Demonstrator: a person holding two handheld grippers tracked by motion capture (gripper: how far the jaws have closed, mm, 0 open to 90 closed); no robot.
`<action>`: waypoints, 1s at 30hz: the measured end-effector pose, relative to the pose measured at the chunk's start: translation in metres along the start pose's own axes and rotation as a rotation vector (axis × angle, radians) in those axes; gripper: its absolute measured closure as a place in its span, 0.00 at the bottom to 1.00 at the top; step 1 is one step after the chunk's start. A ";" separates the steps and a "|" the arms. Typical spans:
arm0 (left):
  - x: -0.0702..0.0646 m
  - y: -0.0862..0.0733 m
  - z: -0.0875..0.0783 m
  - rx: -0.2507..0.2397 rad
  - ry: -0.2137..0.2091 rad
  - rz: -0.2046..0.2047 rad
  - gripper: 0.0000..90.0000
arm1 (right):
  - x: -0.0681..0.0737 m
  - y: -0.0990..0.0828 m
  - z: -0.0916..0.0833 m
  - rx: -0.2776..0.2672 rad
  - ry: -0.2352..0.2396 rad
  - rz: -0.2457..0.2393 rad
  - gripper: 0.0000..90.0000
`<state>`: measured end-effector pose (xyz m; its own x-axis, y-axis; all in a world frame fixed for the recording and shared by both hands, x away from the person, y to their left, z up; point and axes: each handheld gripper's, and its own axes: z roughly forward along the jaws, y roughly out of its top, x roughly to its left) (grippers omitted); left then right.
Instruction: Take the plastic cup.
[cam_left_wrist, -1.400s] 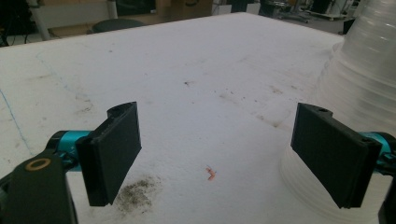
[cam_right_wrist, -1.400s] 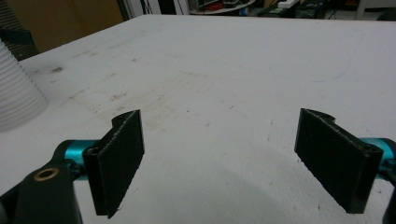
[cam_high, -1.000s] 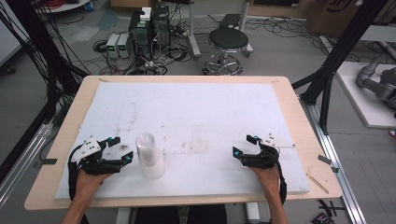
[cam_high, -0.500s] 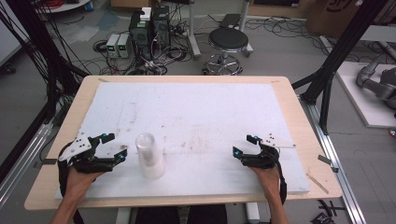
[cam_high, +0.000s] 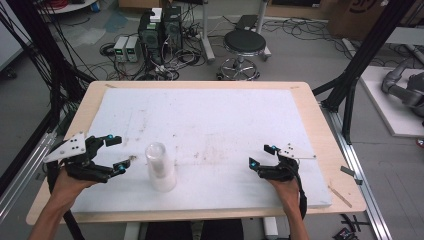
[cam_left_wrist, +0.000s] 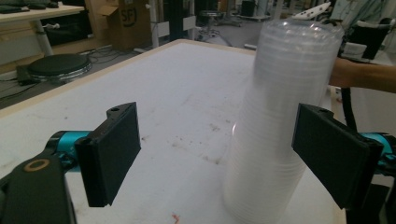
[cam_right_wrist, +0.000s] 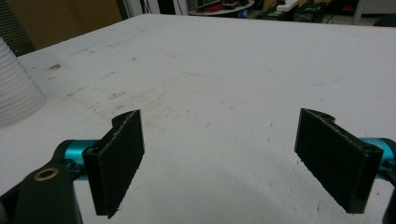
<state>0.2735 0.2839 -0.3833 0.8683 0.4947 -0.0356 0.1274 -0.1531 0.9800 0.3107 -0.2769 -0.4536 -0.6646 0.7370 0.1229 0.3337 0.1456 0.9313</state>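
Tall stack of clear cups upright on counter just beside wide-open left tool, right tool also wide, well apart; toppling judged likely if stack is clipped off-centre.

A light wooden table carries a big white board, scuffed and speckled with brown marks. On the board, near its front edge and left of centre, stands an upright stack of clear plastic cups.
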 end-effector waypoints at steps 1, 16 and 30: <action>0.000 0.003 0.000 0.000 -0.018 0.005 0.17 | 0.000 0.000 0.000 0.001 0.001 0.001 0.17; -0.012 0.029 0.033 0.088 -0.207 0.067 0.17 | 0.001 0.000 0.000 0.006 -0.003 -0.007 0.17; -0.016 0.039 0.065 0.220 -0.288 0.098 0.17 | 0.001 0.000 0.000 0.006 -0.002 -0.011 0.17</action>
<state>0.2955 0.2139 -0.3572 0.9767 0.2127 -0.0276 0.1094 -0.3832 0.9172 0.3103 -0.2757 -0.4535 -0.6665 0.7370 0.1122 0.3309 0.1576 0.9304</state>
